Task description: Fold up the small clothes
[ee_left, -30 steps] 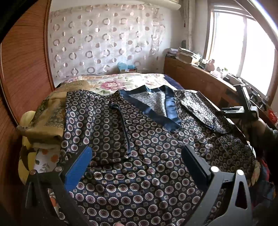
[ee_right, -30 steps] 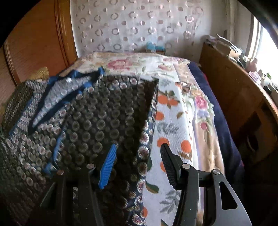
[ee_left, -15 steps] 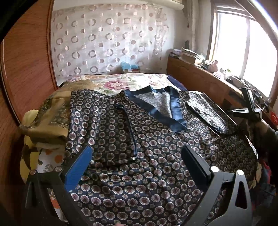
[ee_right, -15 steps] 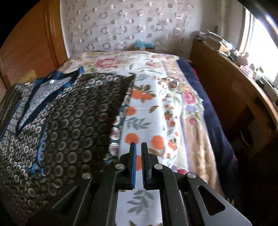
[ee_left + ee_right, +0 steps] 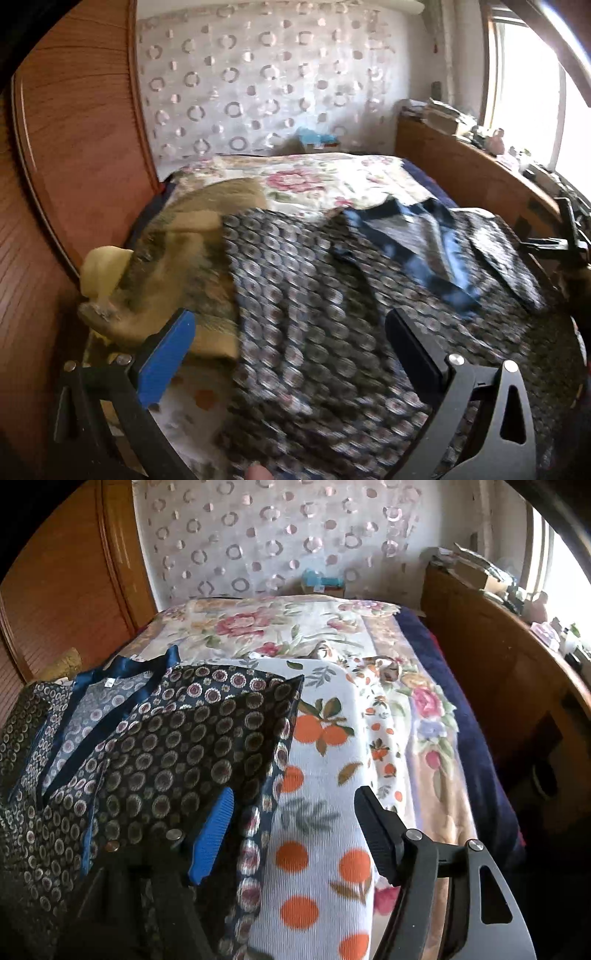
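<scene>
Lying spread on the bed (image 5: 480, 746), the dark patterned shirt (image 5: 314, 314) covers its near left part, beside a folded tan cloth (image 5: 177, 266) at the left edge. The left gripper (image 5: 288, 354) hovers over the shirt, jaws wide. The right gripper (image 5: 295, 830) hovers at the shirt's right edge, over the orange-print blanket (image 5: 321, 812), jaws wide and holding nothing.

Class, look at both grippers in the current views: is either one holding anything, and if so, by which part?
Nothing is held. The left gripper is open above the patterned garment, and the right gripper is open at the garment's edge, its jaws empty.
</scene>
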`<move>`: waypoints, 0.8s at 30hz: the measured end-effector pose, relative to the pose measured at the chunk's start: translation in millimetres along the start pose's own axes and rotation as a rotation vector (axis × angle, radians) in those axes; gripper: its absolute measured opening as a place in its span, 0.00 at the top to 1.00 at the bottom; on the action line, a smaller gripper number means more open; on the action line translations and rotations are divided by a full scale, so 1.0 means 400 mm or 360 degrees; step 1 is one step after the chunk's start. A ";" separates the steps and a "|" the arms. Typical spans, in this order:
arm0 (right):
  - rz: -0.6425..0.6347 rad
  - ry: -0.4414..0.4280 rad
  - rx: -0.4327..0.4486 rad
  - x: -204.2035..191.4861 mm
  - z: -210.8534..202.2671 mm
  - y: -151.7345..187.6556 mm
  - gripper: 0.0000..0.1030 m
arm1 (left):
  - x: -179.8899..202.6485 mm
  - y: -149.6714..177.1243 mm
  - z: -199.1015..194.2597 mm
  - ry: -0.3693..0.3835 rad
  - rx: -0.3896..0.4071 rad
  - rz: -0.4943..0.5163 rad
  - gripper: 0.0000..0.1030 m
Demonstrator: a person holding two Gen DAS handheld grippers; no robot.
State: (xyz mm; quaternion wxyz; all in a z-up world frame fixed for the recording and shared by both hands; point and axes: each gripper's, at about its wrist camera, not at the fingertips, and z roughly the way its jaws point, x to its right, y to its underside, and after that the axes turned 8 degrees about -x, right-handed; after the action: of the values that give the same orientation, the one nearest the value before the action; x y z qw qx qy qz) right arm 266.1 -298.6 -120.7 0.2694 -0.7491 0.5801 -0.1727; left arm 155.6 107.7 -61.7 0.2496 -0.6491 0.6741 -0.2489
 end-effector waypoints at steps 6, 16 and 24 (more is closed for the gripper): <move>-0.0054 -0.0015 -0.0010 0.018 0.046 -0.052 0.32 | -0.064 -0.062 0.069 -0.0014 -0.0052 -0.0023 0.00; -0.0141 0.0003 -0.0030 0.006 0.065 -0.076 0.32 | -0.147 -0.152 0.206 0.0144 -0.0201 -0.0104 0.45; -0.0167 -0.0036 -0.0059 0.008 0.086 -0.122 0.33 | -0.161 -0.191 0.280 0.0173 -0.0304 -0.0107 0.57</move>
State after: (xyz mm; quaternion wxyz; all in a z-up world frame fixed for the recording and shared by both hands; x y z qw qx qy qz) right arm 324.4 -286.0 -119.0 0.2525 -0.7853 0.5400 -0.1675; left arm 289.0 168.2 -94.6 0.1413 -0.6778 0.6850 -0.2266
